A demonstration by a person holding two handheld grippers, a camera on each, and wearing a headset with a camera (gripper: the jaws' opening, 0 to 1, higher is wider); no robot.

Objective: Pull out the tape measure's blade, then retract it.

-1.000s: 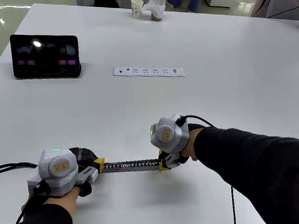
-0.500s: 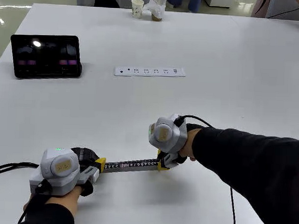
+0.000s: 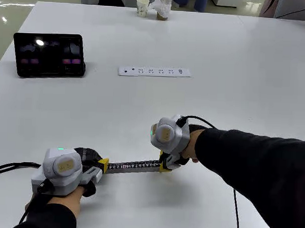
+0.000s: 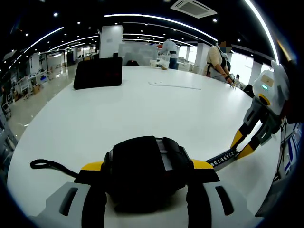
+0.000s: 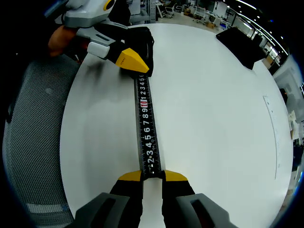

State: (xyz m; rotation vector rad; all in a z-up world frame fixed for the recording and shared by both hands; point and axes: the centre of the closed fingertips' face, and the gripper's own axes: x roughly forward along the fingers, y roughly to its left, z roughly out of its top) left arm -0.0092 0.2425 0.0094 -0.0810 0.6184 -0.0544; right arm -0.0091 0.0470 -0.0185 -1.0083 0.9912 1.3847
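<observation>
Head view: the tape measure case [image 3: 87,156] sits near the front edge of the tabletop [image 3: 218,91], over toward the left front corner. The left gripper [image 3: 94,167] has its jaws closed around the case. The blade [image 3: 134,166] comes out of the case to the person's right and runs roughly parallel to that front edge. The right gripper [image 3: 164,166] pinches the far tip.

Left gripper view: the black case fills the gap between this gripper's two yellow-tipped jaws, which are clamped on either side of it. The blade leaves toward the right side of the view, where the other gripper has hold of the end.

Right gripper view: this one nails it. The blade's long axis runs dead straight away from the jaws to the case mouth, numbers face up. The jaws are shut on the tip, though I can't make out the hook itself.

My read: only a short length is out, so whichever way it goes next, the right hand has to travel along that same line. Any sideways drift would probably twist or kink the blade. The left hand only has to anchor the case.
</observation>
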